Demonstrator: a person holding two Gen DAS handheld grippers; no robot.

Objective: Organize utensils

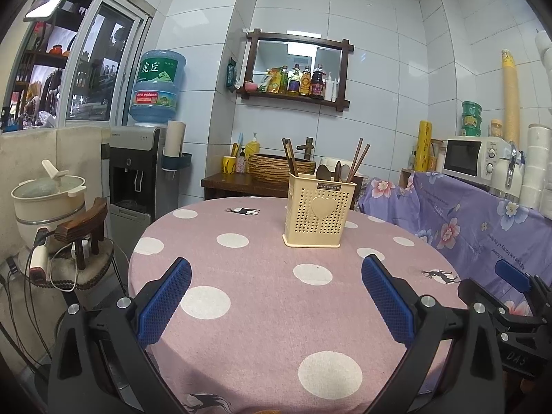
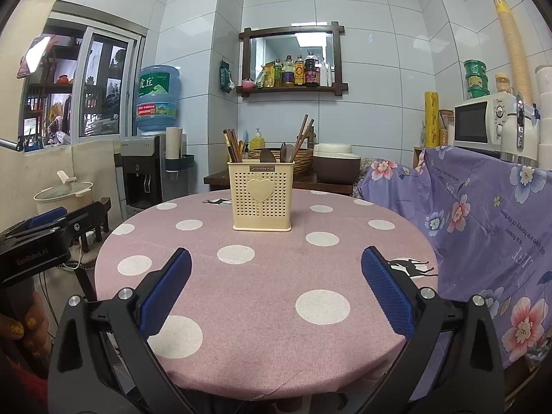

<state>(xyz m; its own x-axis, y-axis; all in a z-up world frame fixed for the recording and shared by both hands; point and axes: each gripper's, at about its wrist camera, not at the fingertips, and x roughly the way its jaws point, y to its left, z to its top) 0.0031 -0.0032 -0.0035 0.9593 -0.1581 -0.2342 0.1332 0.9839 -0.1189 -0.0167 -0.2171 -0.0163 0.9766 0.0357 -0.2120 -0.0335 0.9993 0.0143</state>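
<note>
Both cameras sit low at the near edge of the round table [image 1: 262, 310], each looking forward between its own spread blue pads toward the tiled back wall. The left wrist view stands further left, so the cream utensil holder [image 1: 319, 212] falls right of centre; in the right wrist view the holder [image 2: 261, 196] sits left of centre. Each catches the other: the right claw [image 1: 514, 277] at the left view's right edge, the left claw [image 2: 48, 219] at the right view's left edge. Both share the table, holder, wall shelf [image 1: 293, 95] and microwave [image 2: 477, 126].

Left tongs [image 1: 276, 305], right tongs [image 2: 276, 296]: black frames, blue textured pads [image 1: 165, 302], silver screws. Left body: "GenRobot.AI" lettering. Hand [image 2: 26, 324]: gold glitter nails.
</note>
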